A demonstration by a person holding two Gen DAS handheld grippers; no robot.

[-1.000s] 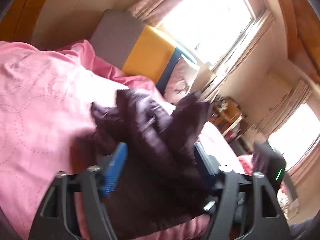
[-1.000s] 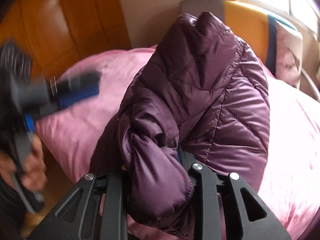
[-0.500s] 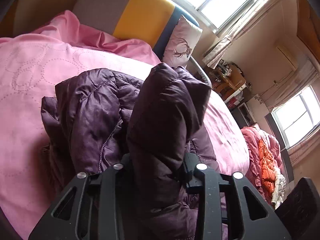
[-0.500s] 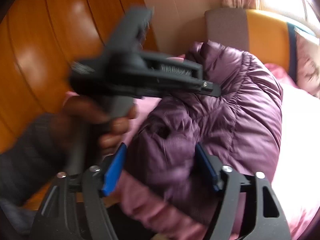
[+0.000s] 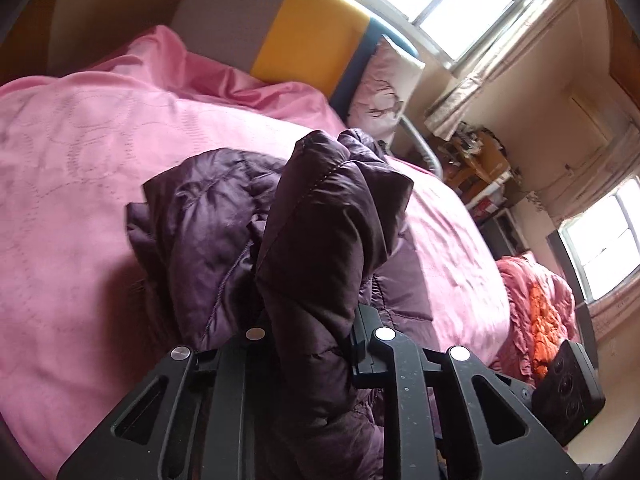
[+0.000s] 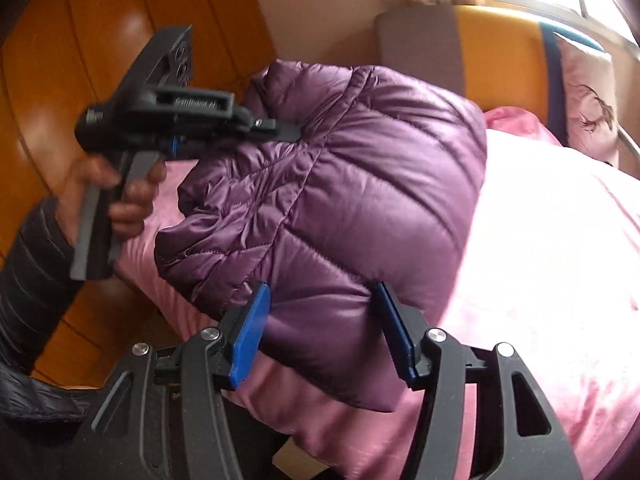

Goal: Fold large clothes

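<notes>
Left wrist: jacket [image 5: 320, 240] in left gripper [image 5: 310, 332].

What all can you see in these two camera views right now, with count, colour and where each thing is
puffer jacket: one, purple, bunched on the bed, part clamped and lifted
quilt: one, pink, covering the bed
headboard: one, grey, yellow and blue panels, far end of the bed
pillow: one, pale pink, against the headboard
blanket: one, orange and pink, right of the bed
windows: two, bright, behind and right of the bed
wood panelling: orange, left of the bed
left gripper: black, shut on the jacket's upper fold
right gripper: black with blue pads, open astride the jacket's near edge
</notes>
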